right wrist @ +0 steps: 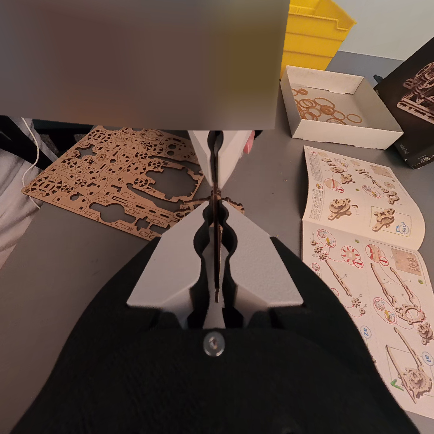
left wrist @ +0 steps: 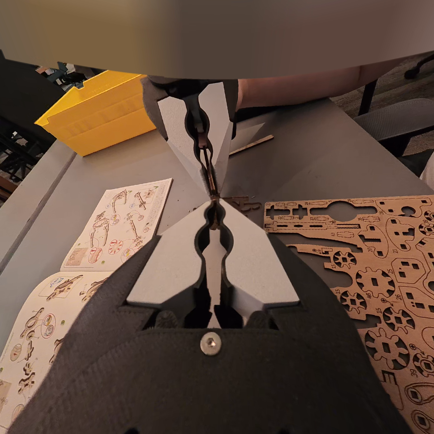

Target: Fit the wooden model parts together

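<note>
My two grippers meet tip to tip above the grey table (left wrist: 305,150). In the right wrist view, my right gripper (right wrist: 215,202) is shut on a thin wooden strip (right wrist: 218,258), seen edge-on and running back between the fingers. The strip also shows in the left wrist view (left wrist: 208,164). My left gripper (left wrist: 213,202) is shut on a small wooden part (left wrist: 214,222) at its tips. It enters the right wrist view (right wrist: 215,185) from the top. A small toothed wooden piece (right wrist: 234,205) sits where the tips meet; I cannot tell whether it lies on the table.
A laser-cut wooden parts sheet (left wrist: 352,270) (right wrist: 112,183) and an open instruction booklet (left wrist: 117,230) (right wrist: 364,234) flank the grippers. A yellow bin (left wrist: 98,112), a white box of rubber bands (right wrist: 328,105), a dark product box (right wrist: 418,105) and a loose wooden stick (left wrist: 253,144) lie farther back. The grippers are tip to tip, or close to it.
</note>
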Tool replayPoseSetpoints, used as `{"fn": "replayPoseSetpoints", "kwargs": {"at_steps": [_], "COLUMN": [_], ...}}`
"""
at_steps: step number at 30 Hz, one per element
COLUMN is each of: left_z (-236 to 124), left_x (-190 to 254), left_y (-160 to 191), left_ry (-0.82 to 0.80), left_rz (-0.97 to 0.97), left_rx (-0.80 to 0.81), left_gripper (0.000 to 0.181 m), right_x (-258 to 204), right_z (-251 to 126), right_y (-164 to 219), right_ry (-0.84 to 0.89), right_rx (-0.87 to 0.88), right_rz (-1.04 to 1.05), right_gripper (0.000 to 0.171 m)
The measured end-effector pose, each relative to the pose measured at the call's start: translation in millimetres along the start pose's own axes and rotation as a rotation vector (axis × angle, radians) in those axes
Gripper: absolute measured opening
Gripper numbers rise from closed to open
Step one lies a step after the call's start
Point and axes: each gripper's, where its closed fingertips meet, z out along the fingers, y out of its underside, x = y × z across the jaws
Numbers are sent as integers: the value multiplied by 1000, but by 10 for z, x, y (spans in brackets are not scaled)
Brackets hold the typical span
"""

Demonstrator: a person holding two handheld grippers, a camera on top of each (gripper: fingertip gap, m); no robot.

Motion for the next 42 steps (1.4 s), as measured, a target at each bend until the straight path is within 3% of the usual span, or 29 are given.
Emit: {"fn": "replayPoseSetpoints", "kwargs": {"at_steps": [42], "left_z": [52], "left_x": [-20], "left_y": [7], "left_ry": [-42], "left_rz": [-61], "left_rx": [-25], "left_gripper": [1], "right_x": [9], "right_z": [-4], "right_y": [12], "right_ry": [22], "right_rx": [-18], "right_rz": [3], "right_gripper": [0]}}
